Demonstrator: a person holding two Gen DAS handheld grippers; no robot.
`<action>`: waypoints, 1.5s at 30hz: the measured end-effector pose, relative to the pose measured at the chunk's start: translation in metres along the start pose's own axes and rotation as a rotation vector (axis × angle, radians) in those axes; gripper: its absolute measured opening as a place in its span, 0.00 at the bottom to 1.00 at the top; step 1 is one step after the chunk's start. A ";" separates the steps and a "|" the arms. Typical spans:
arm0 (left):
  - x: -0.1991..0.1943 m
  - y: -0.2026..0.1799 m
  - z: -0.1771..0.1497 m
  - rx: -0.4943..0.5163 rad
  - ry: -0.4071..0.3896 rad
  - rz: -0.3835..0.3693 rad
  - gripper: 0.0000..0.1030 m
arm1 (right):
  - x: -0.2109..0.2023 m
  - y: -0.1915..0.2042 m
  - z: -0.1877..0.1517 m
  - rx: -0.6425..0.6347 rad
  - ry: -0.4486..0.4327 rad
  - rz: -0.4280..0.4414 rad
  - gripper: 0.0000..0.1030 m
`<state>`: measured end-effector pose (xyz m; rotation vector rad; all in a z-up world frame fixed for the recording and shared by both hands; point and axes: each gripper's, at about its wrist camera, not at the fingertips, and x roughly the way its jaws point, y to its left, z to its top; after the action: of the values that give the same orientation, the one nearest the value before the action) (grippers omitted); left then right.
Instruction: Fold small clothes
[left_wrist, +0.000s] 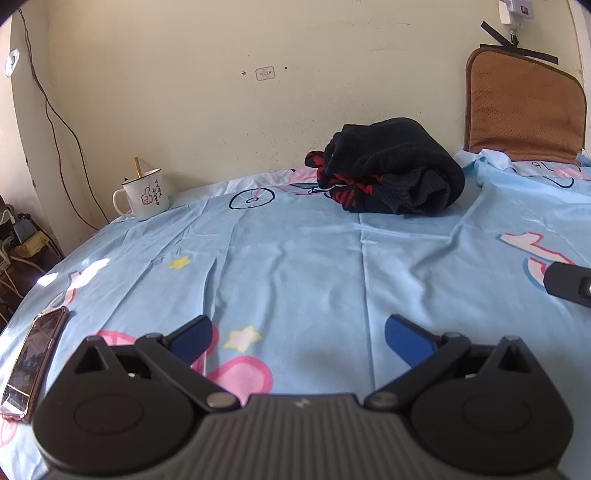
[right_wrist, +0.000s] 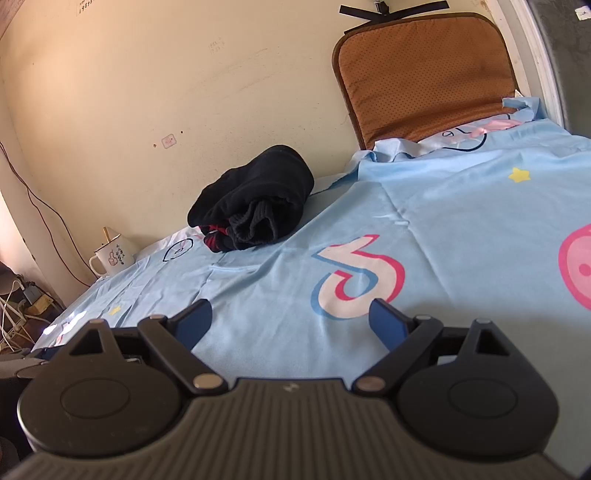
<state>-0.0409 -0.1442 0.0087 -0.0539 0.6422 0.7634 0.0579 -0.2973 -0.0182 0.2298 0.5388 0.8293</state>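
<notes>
1. Black knit with red stripes makes up the bundle of small clothes (left_wrist: 391, 170), which is seen bunched at the far side of the light-blue bedsheet (left_wrist: 314, 258), near the wall and well apart from both grippers.
2. The left gripper (left_wrist: 298, 341) is held low over the sheet, its blue fingers spread apart on nothing.
3. The right gripper (right_wrist: 290, 323) is likewise held with fingers apart and empty.
4. A white mug (left_wrist: 144, 195) is seen left of the bundle, a phone (left_wrist: 33, 365) at the sheet's left edge, and a brown cushion (right_wrist: 428, 74) against the wall.
</notes>
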 end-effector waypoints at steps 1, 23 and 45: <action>-0.001 0.000 0.001 0.001 -0.004 0.002 1.00 | 0.000 0.000 0.000 0.000 0.000 0.000 0.91; -0.007 -0.002 0.006 0.005 0.000 0.010 1.00 | 0.001 0.000 -0.002 0.007 0.002 0.005 0.91; 0.004 -0.008 -0.002 0.021 0.076 -0.041 1.00 | 0.000 -0.003 -0.001 0.021 -0.001 0.009 0.91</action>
<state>-0.0349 -0.1480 0.0035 -0.0768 0.7194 0.7177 0.0592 -0.2992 -0.0200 0.2521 0.5465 0.8327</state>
